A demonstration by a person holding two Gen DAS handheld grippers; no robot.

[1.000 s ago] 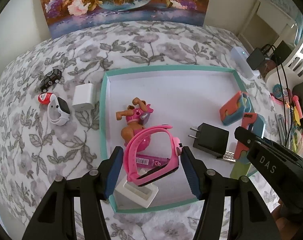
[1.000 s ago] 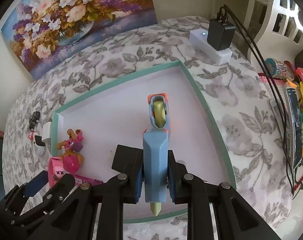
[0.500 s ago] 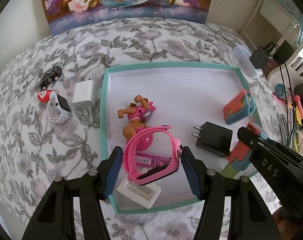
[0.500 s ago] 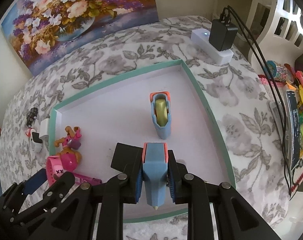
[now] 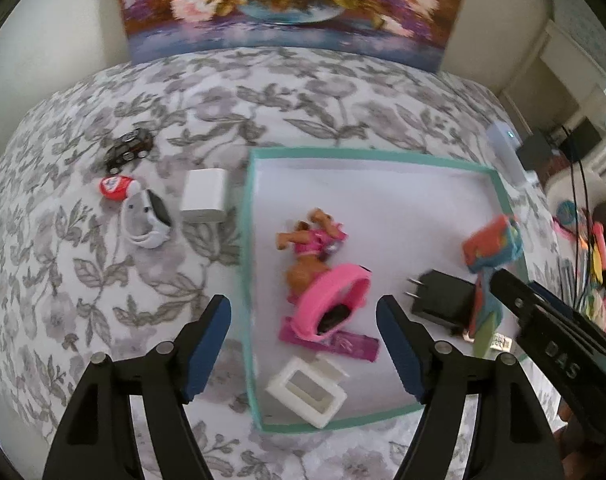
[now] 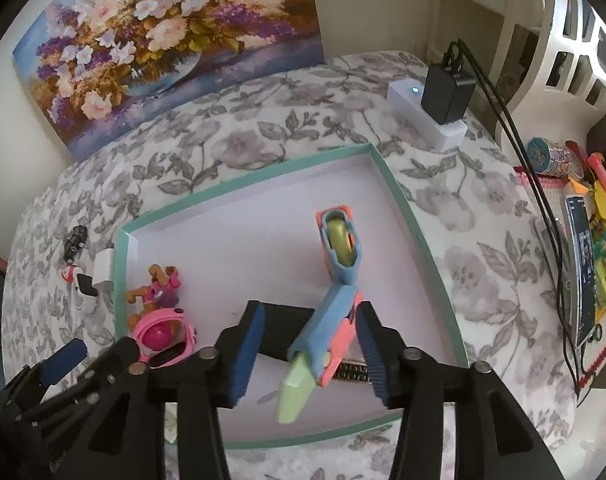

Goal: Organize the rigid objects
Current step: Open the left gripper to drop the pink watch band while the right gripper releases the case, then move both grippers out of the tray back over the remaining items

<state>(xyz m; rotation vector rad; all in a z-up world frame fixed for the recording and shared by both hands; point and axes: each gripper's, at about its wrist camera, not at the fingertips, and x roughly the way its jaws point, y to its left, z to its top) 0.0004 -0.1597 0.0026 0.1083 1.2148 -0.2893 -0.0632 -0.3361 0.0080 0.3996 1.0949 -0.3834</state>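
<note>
Tray [image 5: 499, 196] with the teal rim is your landmark, and most of the work sits inside it already. Going from large to small: the black charger [image 5: 443, 300] lies near the tray's right wall, the blue and orange toy [image 6: 339, 240] lies beyond it toward the far right corner, the pink watch [image 5: 335, 300] leans on the dog figure [image 5: 311, 240] close to the left wall, and the white frame [image 5: 307, 392] rests at the near left corner.

A second blue and orange piece [image 6: 327, 340] hangs tilted between the fingers of your right gripper [image 6: 307, 354], which have just been opening; it seems to touch only one finger, so I judge it is being let go above the charger. The fingers of your left gripper [image 5: 303, 344] also have just been opening and stand apart, one outside the left rim, with the pink watch lying free below.

Left of the tray, on the flowered bench cover, four things wait: the white charger [image 5: 205, 196] just beside the rim, then the white watch [image 5: 147, 220], the black car [image 5: 129, 150], and the small red piece [image 5: 113, 188].

Room is good in the tray's far half, which is bare. The near half is crowded, so lift well over the rim.
</note>
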